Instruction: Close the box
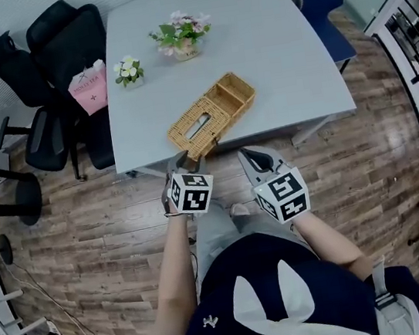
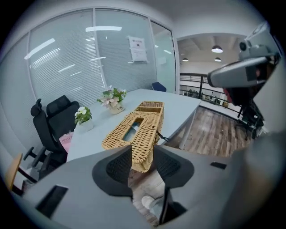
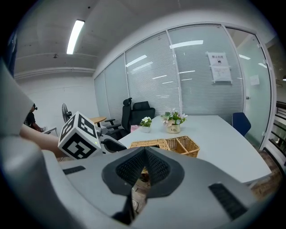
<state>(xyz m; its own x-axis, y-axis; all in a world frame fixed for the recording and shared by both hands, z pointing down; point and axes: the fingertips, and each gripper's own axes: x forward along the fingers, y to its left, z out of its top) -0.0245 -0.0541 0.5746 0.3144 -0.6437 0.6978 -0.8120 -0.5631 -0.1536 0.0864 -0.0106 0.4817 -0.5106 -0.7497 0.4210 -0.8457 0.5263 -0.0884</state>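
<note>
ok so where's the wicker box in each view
Head view: box in the centre, at the near edge of the table.
Left gripper view: box in the centre, running away from the camera.
Right gripper view: box just right of centre, a little below the middle.
Shared landmark: pink flowers, beyond the box in all three.

One box [image 1: 211, 115], two flower pots [image 1: 183, 36] [image 1: 130, 72], two tools [image 1: 185, 159] [image 1: 249, 154].

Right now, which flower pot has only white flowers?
The smaller pot, the one nearest the pink bag. The bigger pot has pink flowers too.
</note>
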